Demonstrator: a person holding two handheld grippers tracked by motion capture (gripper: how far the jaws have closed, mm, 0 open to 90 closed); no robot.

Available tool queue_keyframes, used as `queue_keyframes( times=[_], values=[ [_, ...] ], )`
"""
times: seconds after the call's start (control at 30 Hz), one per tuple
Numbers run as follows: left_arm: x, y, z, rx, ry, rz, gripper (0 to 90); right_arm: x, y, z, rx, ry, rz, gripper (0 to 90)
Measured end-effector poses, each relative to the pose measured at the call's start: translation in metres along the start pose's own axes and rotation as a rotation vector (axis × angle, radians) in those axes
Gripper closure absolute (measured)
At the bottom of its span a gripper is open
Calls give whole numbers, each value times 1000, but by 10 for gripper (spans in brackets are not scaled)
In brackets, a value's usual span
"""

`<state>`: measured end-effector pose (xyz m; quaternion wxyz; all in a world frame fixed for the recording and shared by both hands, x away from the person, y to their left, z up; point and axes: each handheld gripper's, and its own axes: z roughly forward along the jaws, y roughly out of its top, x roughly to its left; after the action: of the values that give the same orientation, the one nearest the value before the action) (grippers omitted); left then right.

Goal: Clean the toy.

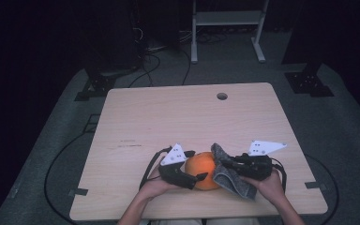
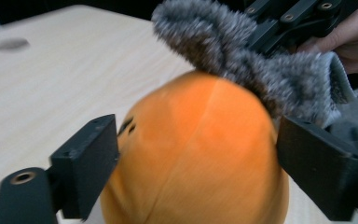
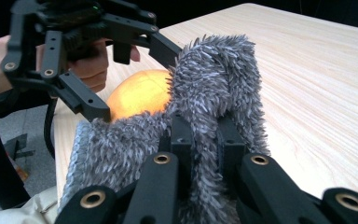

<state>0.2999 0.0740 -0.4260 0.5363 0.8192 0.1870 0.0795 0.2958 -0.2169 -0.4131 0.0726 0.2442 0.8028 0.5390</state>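
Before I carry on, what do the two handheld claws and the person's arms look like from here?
Both the left claw and the right claw are matte black, built of bolted linkage bars with brass-coloured pivot bushings and blocky rectangular pads. Each carries a pale grey three-cornered plate dotted with small dark marks, and a black cable trails from the left one. The forearms are bare, no sleeves.

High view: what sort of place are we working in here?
Probably a lab or recording studio: a bare wooden table on grey carpet, dark surroundings, cables trailing across the floor, and a white metal stand behind.
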Motion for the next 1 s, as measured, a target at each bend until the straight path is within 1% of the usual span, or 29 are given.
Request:
queue_keyframes(
  times=[0.07, 0.1, 0.17, 0.2, 0.23, 0.27, 0.3, 0.33, 0.4, 0.43, 0.5, 0.53, 0.57, 0.63, 0.67, 0.7, 0.77, 0.83, 0.87, 0.9, 0.93, 0.97, 1.0],
  values=[
    [0, -3, 1, 9, -7, 32, 130, -1, 0, 0, 1, -2, 1, 804],
    [0, -5, 1, 2, -13, 27, 131, -1, -1, 0, 3, -1, -1, 804],
    [2, -7, -1, 0, -29, 40, 137, -1, -2, 0, 0, -5, 4, 805],
    [2, -8, -1, 0, -28, 50, 139, -2, -3, 0, 3, -5, 8, 805],
    [2, -9, -1, 3, -18, 64, 148, -3, -3, -1, 4, -10, 9, 805],
    [1, -10, -1, -2, -11, 66, 180, -4, -5, -2, 9, -22, 9, 805],
    [0, -10, 0, -9, 4, 74, 234, -6, -5, -3, 18, -38, 13, 805],
    [-2, -10, 0, -11, 22, 77, 278, -8, -6, -5, 17, -49, 29, 805],
    [-4, -6, 0, -5, 59, 72, 340, -9, -5, -8, 8, -59, 50, 805],
    [-4, -4, -1, -10, 74, 63, 363, -8, -2, -10, -10, -58, 48, 805],
    [-5, -1, -2, -25, 89, 42, 388, -1, 5, -12, -37, -41, 27, 805],
    [-7, 1, -2, -17, 117, 41, 397, 2, 9, -12, -46, -34, 16, 804],
    [-8, 3, -2, -14, 126, 39, 407, 6, 12, -10, -56, -21, 5, 804],
    [-11, 7, -3, -7, 129, 42, 411, 13, 15, -7, -46, -13, -23, 805],
    [-13, 8, -4, 5, 120, 57, 410, 15, 15, -5, -38, -17, -31, 805],
    [-15, 9, -4, 8, 115, 62, 405, 15, 13, -1, -27, -21, -36, 805],
    [-17, 8, -5, 26, 95, 82, 385, 11, 9, 1, -13, -2, -19, 805],
    [-15, 5, -5, 16, 61, 71, 325, 7, 4, 3, -8, 12, 1, 805],
    [-11, 4, -6, 13, 41, 64, 273, 6, 2, 3, -9, 25, 13, 805],
    [-8, 2, -7, 7, 39, 63, 224, 6, 0, 3, 0, 24, 11, 804],
    [-6, 2, -8, 9, 41, 52, 185, 6, -1, 3, 3, 26, 9, 804],
    [-4, 1, -7, 21, 42, 29, 145, 5, -2, 3, 3, 29, 12, 804],
    [-1, -1, -7, 38, 38, 15, 122, 4, -2, 2, 4, 31, 19, 804]
  ],
)
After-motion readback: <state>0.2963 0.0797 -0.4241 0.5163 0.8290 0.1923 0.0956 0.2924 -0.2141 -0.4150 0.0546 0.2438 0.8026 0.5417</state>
